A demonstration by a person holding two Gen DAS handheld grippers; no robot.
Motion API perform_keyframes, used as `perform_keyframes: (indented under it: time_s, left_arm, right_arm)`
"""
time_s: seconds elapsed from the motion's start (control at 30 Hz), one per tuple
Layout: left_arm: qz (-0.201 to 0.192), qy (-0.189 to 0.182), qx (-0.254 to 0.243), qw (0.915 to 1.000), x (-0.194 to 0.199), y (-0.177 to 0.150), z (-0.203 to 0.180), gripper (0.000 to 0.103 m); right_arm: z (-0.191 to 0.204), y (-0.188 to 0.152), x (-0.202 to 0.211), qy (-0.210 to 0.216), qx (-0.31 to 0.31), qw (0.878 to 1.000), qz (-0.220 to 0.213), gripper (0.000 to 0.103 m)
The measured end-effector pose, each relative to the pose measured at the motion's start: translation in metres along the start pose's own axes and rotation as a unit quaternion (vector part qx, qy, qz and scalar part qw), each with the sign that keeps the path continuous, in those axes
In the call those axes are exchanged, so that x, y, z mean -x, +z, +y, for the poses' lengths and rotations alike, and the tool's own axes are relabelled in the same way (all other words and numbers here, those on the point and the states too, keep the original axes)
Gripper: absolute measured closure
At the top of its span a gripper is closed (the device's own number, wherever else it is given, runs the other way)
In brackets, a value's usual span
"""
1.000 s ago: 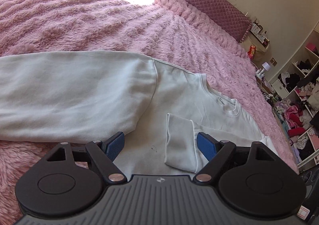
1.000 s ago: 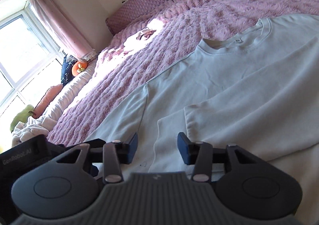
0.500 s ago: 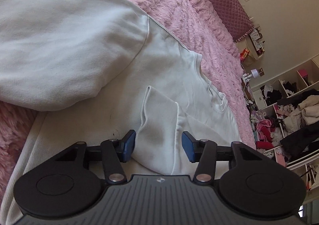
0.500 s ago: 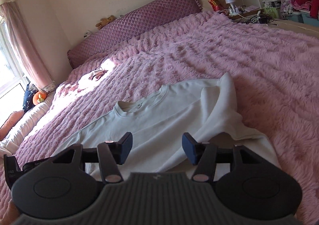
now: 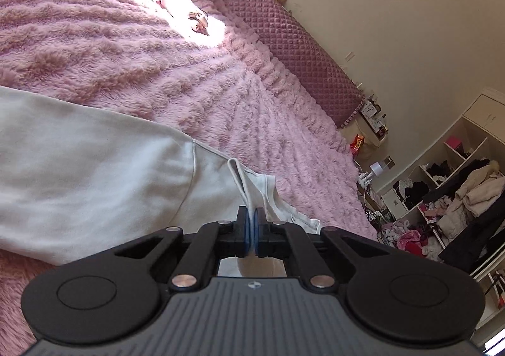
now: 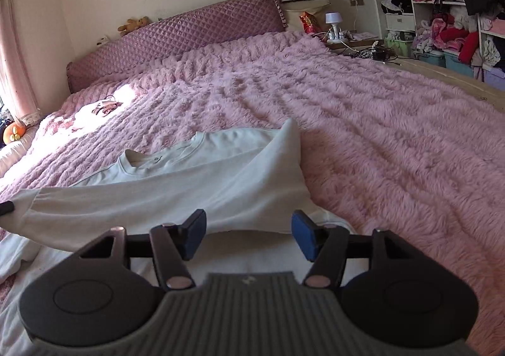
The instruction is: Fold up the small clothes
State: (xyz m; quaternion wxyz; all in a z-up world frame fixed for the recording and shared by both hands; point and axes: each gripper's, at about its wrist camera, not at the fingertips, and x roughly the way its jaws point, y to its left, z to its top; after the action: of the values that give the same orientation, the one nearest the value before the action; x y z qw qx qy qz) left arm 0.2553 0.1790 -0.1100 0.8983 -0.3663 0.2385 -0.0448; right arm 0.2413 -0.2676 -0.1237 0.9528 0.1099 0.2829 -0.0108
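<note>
Our left tongs [image 5: 252, 231] are clamped on the cuff of the white sweatshirt's [image 6: 202, 179] sleeve [image 5: 246, 188]. Our right tongs [image 6: 248, 237] are opening, nothing between the pads. The sweatshirt lies on the pink bed [image 6: 378, 122], neck toward 11 o'clock from the right tongs, one sleeve folded across the chest. We judge the fold barely started: other sleeve and body remain.
</note>
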Motion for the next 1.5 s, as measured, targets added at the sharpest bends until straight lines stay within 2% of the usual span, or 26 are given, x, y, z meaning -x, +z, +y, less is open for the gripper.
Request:
perform_keyframes:
  time_s: [0.2,0.23,0.33,0.4,0.47,0.53,0.67,0.7,0.73,0.8,0.9,0.93,1.0,1.07,1.13,1.17,1.2,1.3,1.37,1.43,1.5]
  left_arm:
    - [0.048,0.104,-0.016,0.9933,-0.032,-0.019,0.034,0.1]
    - [0.051,0.108,-0.005,0.9929,-0.032,-0.025,0.04,0.1]
    - [0.057,0.085,0.01,0.9947,-0.029,-0.032,0.045,0.1]
    - [0.06,0.062,0.027,0.9959,-0.031,-0.026,0.048,0.094]
    - [0.066,0.052,0.045,0.9954,-0.039,-0.017,0.053,0.07]
    - [0.073,0.049,0.059,0.9944,-0.049,-0.01,0.056,0.068]
    - [0.075,0.038,0.06,0.9947,-0.071,0.0,0.059,0.07]
    - [0.075,0.036,0.054,0.9951,-0.073,0.001,0.058,0.077]
    - [0.067,0.047,0.04,0.9958,-0.073,0.002,0.053,0.101]
    - [0.046,0.037,0.034,0.9977,-0.067,0.002,0.048,0.1]
    - [-0.037,0.022,-0.009,0.999,-0.039,-0.003,0.033,0.1]
    - [-0.054,0.028,-0.021,0.9979,-0.034,-0.005,0.029,0.1]
    - [-0.04,0.065,-0.024,0.9968,-0.038,-0.009,0.029,0.1]
    - [-0.014,0.095,-0.002,0.9954,-0.048,-0.014,0.041,0.1]
    - [-0.003,0.105,0.011,0.9944,-0.054,-0.02,0.051,0.099]
    - [-0.003,0.113,0.012,0.9935,-0.055,-0.021,0.054,0.092]
    - [-0.006,0.114,0.016,0.9934,-0.053,-0.019,0.054,0.092]
    - [-0.005,0.097,0.047,0.9941,-0.041,-0.009,0.056,0.083]
    - [-0.006,0.083,0.058,0.9948,-0.026,-0.002,0.057,0.071]
    - [-0.017,0.078,0.053,0.9954,0.0,0.007,0.058,0.061]
    - [-0.038,0.09,0.037,0.9946,0.035,0.015,0.061,0.054]
  right_arm:
    - [0.005,0.0,-0.015,-0.022,0.022,1.0,0.002,0.045]
    - [0.006,0.001,-0.019,-0.025,0.024,0.999,0.002,0.045]
    - [0.005,0.006,-0.035,-0.024,0.023,0.999,0.017,0.044]
    - [0.005,0.011,-0.049,-0.017,0.02,0.999,0.029,0.044]
    - [0.007,0.016,-0.062,-0.018,0.032,0.999,0.032,0.044]
    - [0.01,0.018,-0.068,-0.018,0.035,0.999,0.036,0.044]
    - [0.016,0.018,-0.071,-0.012,0.043,0.999,0.031,0.041]
    - [0.017,0.017,-0.072,-0.013,0.043,0.999,0.029,0.041]
    - [0.017,0.016,-0.073,-0.016,0.042,0.999,0.029,0.041]
    - [0.015,0.015,-0.078,-0.028,0.038,0.998,0.032,0.041]
    - [0.009,0.012,-0.084,-0.038,0.029,0.998,0.046,0.041]
    - [0.008,0.01,-0.086,-0.043,0.031,0.997,0.051,0.041]
    - [0.007,0.004,-0.088,-0.049,0.037,0.996,0.058,0.041]
    - [0.006,0.0,-0.088,-0.051,0.044,0.996,0.062,0.041]
    - [0.007,-0.003,-0.088,-0.055,0.053,0.995,0.063,0.041]
    - [0.007,-0.004,-0.088,-0.056,0.055,0.995,0.064,0.04]
    - [0.006,-0.004,-0.088,-0.056,0.056,0.995,0.065,0.04]
    - [0.008,0.0,-0.086,-0.063,0.057,0.994,0.071,0.04]
    - [0.013,0.007,-0.079,-0.059,0.047,0.995,0.064,0.04]
    - [0.024,0.015,-0.069,-0.043,0.043,0.997,0.052,0.04]
    - [0.045,0.021,-0.06,-0.02,0.05,0.998,0.041,0.039]
